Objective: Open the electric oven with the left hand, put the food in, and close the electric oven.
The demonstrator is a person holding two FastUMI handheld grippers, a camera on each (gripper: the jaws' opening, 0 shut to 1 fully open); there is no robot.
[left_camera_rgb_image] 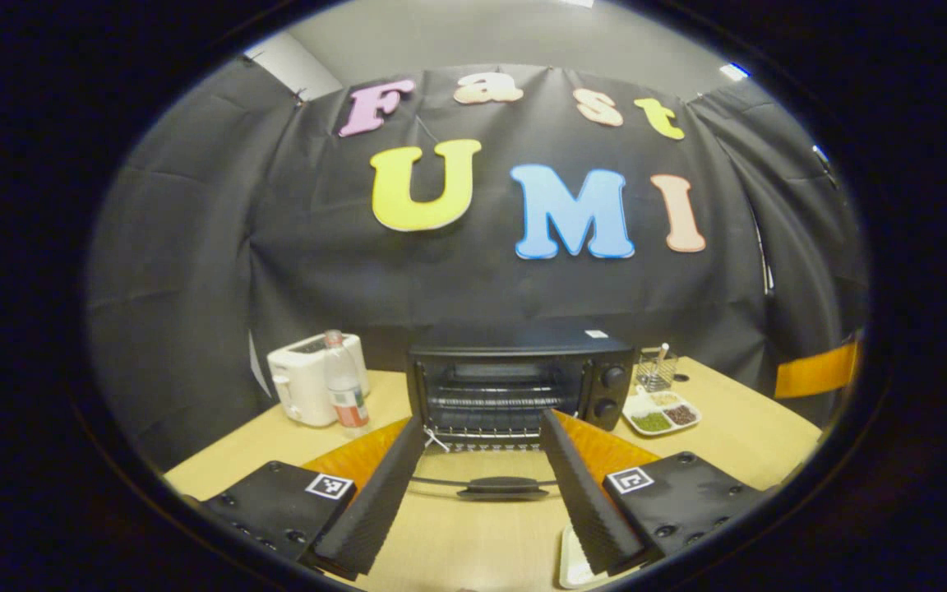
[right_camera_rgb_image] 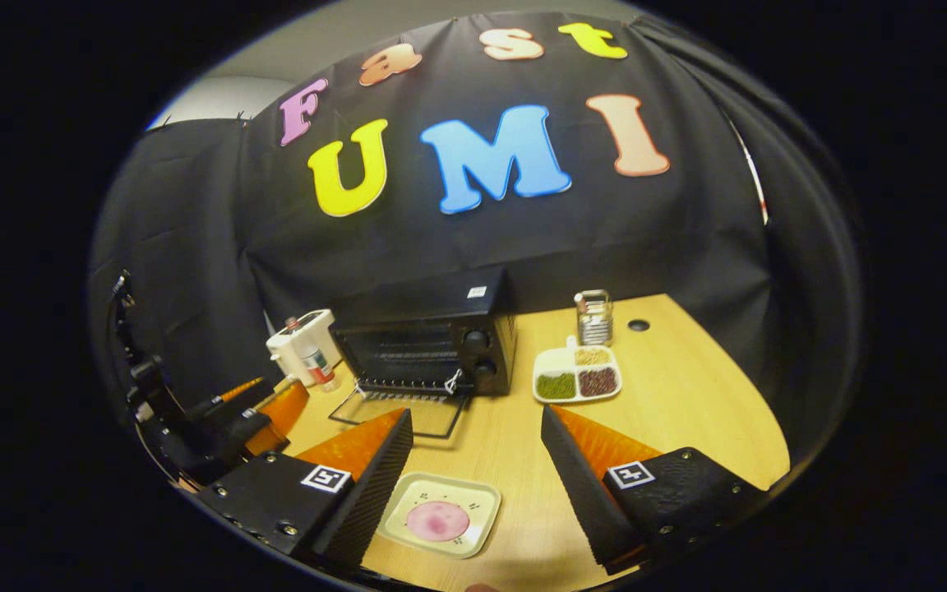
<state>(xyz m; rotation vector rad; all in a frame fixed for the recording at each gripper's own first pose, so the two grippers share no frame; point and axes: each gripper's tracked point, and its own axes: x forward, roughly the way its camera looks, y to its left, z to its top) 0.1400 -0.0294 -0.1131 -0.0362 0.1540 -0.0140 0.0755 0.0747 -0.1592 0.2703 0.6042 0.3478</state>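
Observation:
The black electric oven (left_camera_rgb_image: 515,382) stands at the back of the wooden table, its glass door (left_camera_rgb_image: 482,473) folded down flat with the handle (left_camera_rgb_image: 502,488) towards me. My left gripper (left_camera_rgb_image: 483,421) is open, its fingers straddling the lowered door without touching the handle. In the right gripper view the oven (right_camera_rgb_image: 432,341) and its open door (right_camera_rgb_image: 399,413) lie ahead to the left. A pale square plate (right_camera_rgb_image: 408,503) carrying a round pink piece of food (right_camera_rgb_image: 437,520) rests on the table between the fingers of my open right gripper (right_camera_rgb_image: 475,415). The left gripper (right_camera_rgb_image: 247,415) hovers in front of the door.
Left of the oven are a white toaster (left_camera_rgb_image: 305,380) and a plastic bottle (left_camera_rgb_image: 345,393). To its right lie a divided tray of beans (left_camera_rgb_image: 661,411) and a wire holder (left_camera_rgb_image: 656,370). The plate's corner (left_camera_rgb_image: 576,566) shows at the near edge.

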